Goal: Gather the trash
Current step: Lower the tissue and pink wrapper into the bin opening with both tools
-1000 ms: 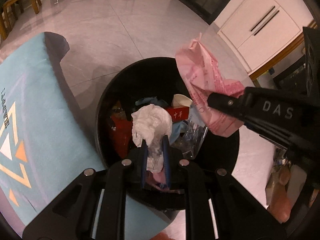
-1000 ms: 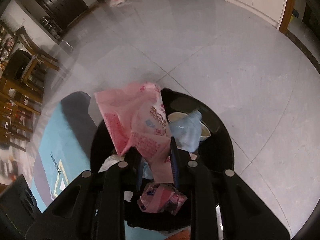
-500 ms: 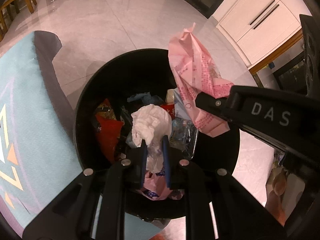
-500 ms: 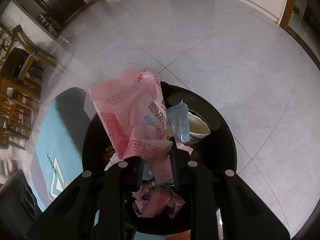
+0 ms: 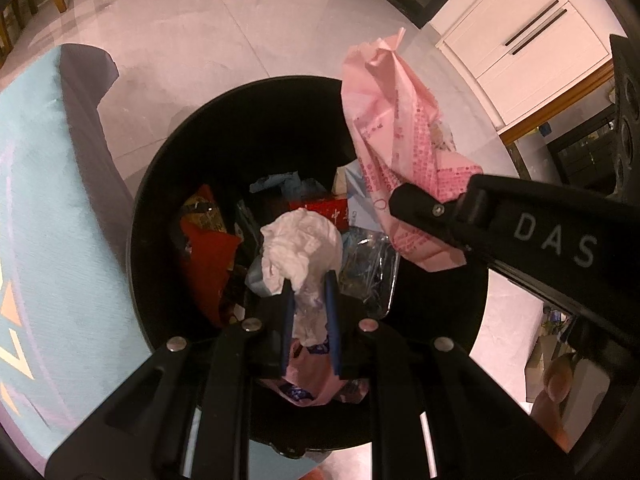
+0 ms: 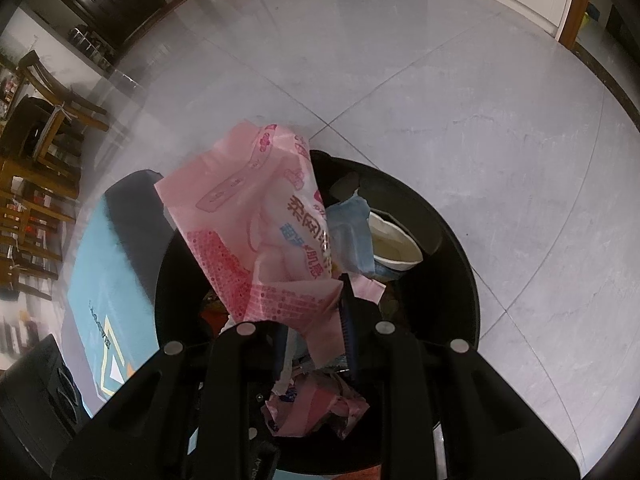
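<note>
A round black trash bin [image 5: 160, 184] [image 6: 452, 240] stands on the floor under both grippers, with several pieces of trash inside. My left gripper [image 5: 308, 280] is shut on a crumpled white tissue [image 5: 300, 248] held over the bin's opening. My right gripper [image 6: 316, 300] is shut on a pink printed plastic wrapper [image 6: 256, 224] that stands up above the bin's left side. The left wrist view has that wrapper [image 5: 396, 144] at the upper right, pinched by the right gripper's black finger [image 5: 432, 208]. A crumpled pink wrapper [image 6: 316, 404] lies in the bin.
A light blue mat with a triangle print [image 5: 48, 240] [image 6: 100, 320] borders the bin on the left. Grey floor tiles [image 6: 460, 100] spread beyond it. White cabinets [image 5: 520, 40] stand at the upper right, wooden chairs [image 6: 44, 128] at the far left.
The left gripper with the tissue has moved further over the bin, which now fills more of its view. The pink wrapper has stayed over the bin.
</note>
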`<state>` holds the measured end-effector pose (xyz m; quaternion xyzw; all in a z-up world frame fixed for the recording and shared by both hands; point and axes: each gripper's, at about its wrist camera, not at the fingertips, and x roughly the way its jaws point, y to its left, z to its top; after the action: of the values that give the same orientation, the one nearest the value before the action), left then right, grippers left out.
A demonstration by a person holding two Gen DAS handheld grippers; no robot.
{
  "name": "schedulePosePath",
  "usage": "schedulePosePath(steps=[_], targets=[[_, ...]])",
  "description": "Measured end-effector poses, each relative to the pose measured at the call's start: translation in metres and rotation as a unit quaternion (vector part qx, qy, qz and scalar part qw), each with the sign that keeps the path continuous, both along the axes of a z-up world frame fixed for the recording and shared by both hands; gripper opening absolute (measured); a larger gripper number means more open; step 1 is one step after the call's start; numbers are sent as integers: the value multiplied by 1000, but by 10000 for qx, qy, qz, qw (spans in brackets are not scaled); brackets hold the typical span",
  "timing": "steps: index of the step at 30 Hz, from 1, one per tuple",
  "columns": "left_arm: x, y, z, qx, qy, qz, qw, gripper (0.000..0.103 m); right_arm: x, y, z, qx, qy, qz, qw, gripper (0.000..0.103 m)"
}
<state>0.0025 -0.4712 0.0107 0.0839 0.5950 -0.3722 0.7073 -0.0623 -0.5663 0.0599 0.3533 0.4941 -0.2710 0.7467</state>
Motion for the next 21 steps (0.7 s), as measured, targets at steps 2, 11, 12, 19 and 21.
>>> schedulePosePath(steps=[2,11,12,19,21], targets=[[-1,-2,-1,26,16,-17,10000,15,2,1,-2,8,39,4,10000,24],[1,-6,-8,80,135,-31,9999,15,2,-3,-7,29,201,15,9998,24],[2,-6,-9,83,137,-35,9999,16,4,-3,-8,25,229,17,9997,24],[2,-10,-12,120,187,-35,9997,16,5,-4,-14,52,339,29,9994,24],[3,-10,-13,126,196,-26,9997,16,5,-3,-15,47,385,38,9992,24]])
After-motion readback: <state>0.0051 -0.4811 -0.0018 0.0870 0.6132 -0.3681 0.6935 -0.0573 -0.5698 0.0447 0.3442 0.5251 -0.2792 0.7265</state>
